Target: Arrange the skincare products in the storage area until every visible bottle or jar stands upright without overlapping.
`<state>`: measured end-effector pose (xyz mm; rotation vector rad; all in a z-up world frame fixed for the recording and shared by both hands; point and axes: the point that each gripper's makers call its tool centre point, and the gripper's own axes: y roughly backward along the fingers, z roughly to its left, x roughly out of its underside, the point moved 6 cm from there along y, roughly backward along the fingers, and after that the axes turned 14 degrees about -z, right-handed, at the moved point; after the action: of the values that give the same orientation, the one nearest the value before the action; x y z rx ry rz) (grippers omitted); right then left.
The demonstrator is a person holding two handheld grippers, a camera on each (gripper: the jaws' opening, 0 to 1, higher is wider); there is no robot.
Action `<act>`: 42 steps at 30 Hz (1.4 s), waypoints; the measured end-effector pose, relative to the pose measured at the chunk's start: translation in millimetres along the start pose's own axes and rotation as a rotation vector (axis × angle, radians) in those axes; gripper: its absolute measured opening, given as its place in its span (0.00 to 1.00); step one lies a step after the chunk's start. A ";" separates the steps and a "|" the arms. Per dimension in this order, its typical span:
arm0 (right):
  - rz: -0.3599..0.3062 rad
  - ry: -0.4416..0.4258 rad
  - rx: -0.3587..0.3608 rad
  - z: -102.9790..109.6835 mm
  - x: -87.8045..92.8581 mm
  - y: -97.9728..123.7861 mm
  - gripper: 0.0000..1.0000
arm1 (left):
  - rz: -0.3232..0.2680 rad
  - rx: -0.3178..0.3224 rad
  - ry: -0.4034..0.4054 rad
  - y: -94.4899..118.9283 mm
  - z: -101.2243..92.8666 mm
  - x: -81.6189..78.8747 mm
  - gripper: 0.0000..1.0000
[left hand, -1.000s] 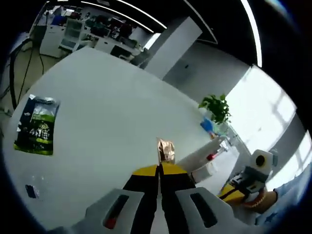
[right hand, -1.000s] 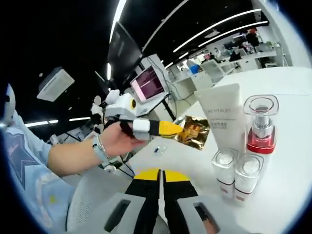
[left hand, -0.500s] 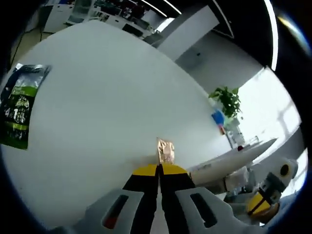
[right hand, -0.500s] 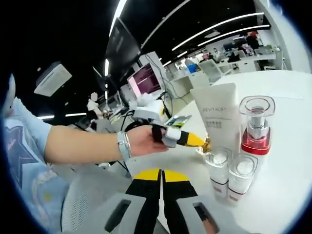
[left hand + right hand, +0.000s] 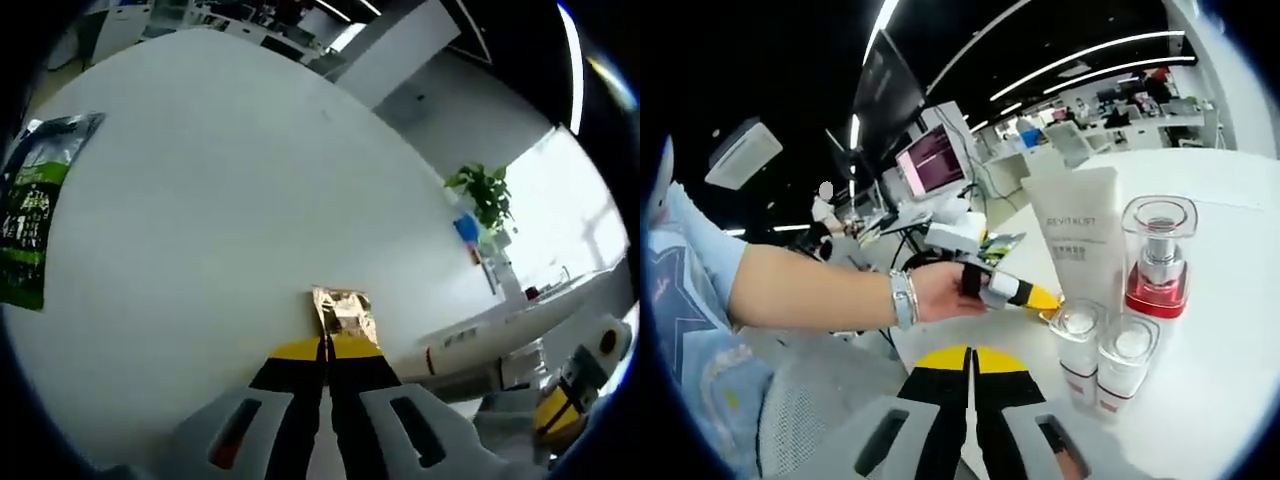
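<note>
Left gripper (image 5: 326,345) clenched on gold sachet (image 5: 345,313), sachet low over white table (image 5: 220,200). In right gripper view, left gripper (image 5: 1043,297) reaches beside white tube (image 5: 1078,235). Green packet (image 5: 28,220) lies flat, well apart. Tube, red pump bottle (image 5: 1156,262) and two small white bottles (image 5: 1098,352) stand upright, close together. Right gripper (image 5: 969,362) jaws pressed together, grasping nothing, near small bottles.

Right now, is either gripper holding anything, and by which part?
The left gripper is shut on the gold foil sachet, pinching its near edge. The right gripper is shut and holds nothing.
</note>
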<state>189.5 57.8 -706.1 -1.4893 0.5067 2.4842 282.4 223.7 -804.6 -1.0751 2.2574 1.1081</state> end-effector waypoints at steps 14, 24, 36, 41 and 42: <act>0.010 0.002 -0.013 2.6 1.5 -1.0 0.00 | -0.057 -0.044 -0.071 15.0 1.5 -7.6 0.00; 0.019 0.018 -0.028 6.5 1.4 -1.4 0.00 | -0.154 -0.056 -0.085 49.4 -0.6 -31.4 0.10; 0.044 0.043 -0.062 13.6 3.7 -2.7 0.00 | -0.222 -0.196 -0.132 114.9 32.1 -51.8 0.21; 0.051 0.048 -0.065 14.6 4.5 -2.7 0.00 | -0.201 -0.352 -0.188 141.1 61.2 -49.0 0.33; 0.054 0.049 -0.066 14.9 4.8 -2.8 0.00 | -0.197 -0.376 -0.194 144.3 65.8 -48.2 0.35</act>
<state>176.1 66.1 -704.4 -1.5855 0.4833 2.5338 200.8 354.6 -743.7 -1.2386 1.7934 1.5148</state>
